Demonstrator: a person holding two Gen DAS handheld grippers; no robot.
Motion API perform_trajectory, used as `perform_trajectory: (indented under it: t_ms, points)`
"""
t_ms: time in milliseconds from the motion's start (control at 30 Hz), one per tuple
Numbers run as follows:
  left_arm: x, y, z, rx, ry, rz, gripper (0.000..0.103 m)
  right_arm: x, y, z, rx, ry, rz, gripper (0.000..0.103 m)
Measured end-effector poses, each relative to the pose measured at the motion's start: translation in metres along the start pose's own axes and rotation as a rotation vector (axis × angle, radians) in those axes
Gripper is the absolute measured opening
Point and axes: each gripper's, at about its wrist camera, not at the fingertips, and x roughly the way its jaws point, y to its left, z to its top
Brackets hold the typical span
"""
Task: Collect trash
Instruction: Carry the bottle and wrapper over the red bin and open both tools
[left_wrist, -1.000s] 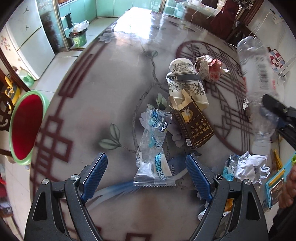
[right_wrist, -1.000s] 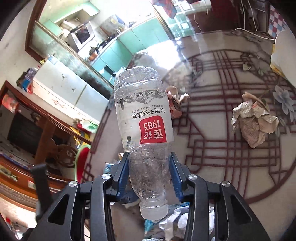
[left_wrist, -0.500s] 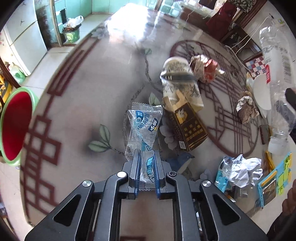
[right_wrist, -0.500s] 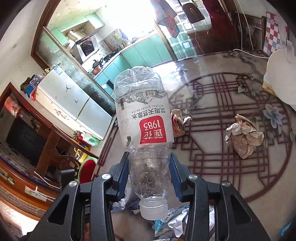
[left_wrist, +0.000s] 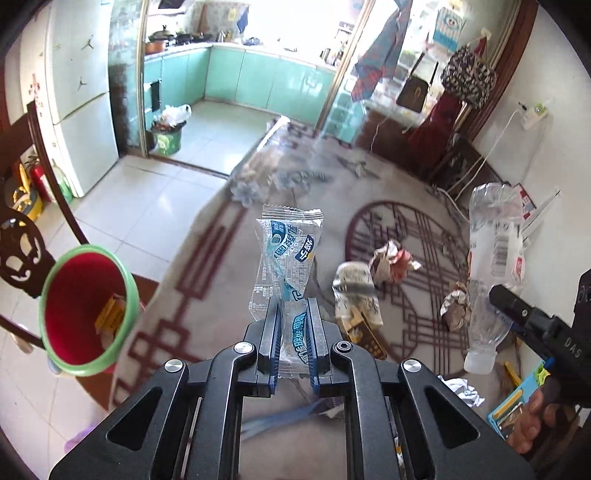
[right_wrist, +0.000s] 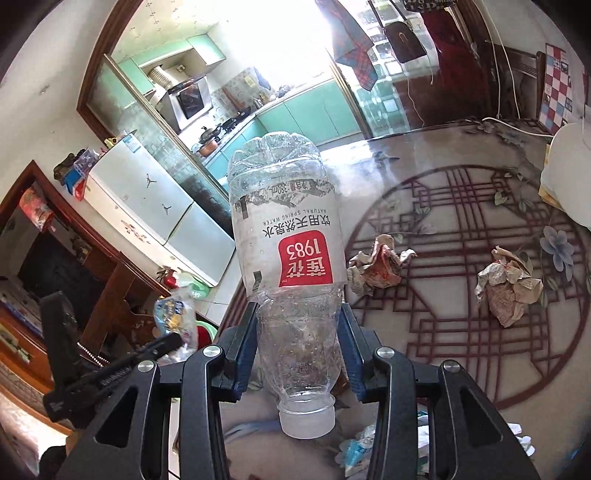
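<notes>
**Both grippers loaded above the table**

Your left gripper (left_wrist: 291, 334) is pinched tight on the lower end of a clear plastic snack wrapper with blue print (left_wrist: 286, 254), which stands up from the blue pads, clear of the patterned round table (left_wrist: 221, 236). Your right gripper (right_wrist: 297, 341) is clamped at a middling width around the neck end of a crumpled clear plastic water bottle with a red label (right_wrist: 288, 236), held upside down with its white cap nearest the camera.

To the left of the table's edge and below it stands a green-rimmed red bin (left_wrist: 83, 310) with a yellow scrap inside. On the table lie two crumpled paper wads (right_wrist: 376, 266) (right_wrist: 508, 286), well apart, and a dark brown carton (left_wrist: 364, 334) beside a patterned paper cup (left_wrist: 354, 291).
</notes>
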Motion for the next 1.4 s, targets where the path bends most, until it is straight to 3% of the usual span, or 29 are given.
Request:
perform_trajectory:
  t_ms: [100,233,467,733,967,1233,1400]
  points:
    - [-0.008,0.016,0.006,0.008,-0.032,-0.008,0.012,0.002,0.018,-0.004,-0.002,-0.015,-0.021,0.039]
    - [-0.011,0.045,0.013,0.02,-0.023,-0.04,0.012,0.007,0.051,-0.01,0.005,-0.038,-0.05,0.039]
    - [-0.018,0.113,0.02,0.0,-0.02,-0.029,0.012,0.037,0.114,-0.028,-0.013,-0.029,-0.053,0.039]
    - [-0.023,0.212,0.009,-0.122,0.01,0.07,0.012,0.11,0.193,-0.058,-0.076,0.078,0.023,0.039]
    - [-0.025,0.274,-0.005,-0.213,0.035,0.135,0.012,0.174,0.246,-0.08,-0.142,0.186,0.077,0.039]
    - [-0.004,0.318,-0.014,-0.275,0.111,0.159,0.012,0.241,0.282,-0.105,-0.189,0.317,0.116,0.039]
    - [0.009,0.326,-0.011,-0.265,0.133,0.16,0.012,0.271,0.295,-0.116,-0.203,0.386,0.118,0.04]
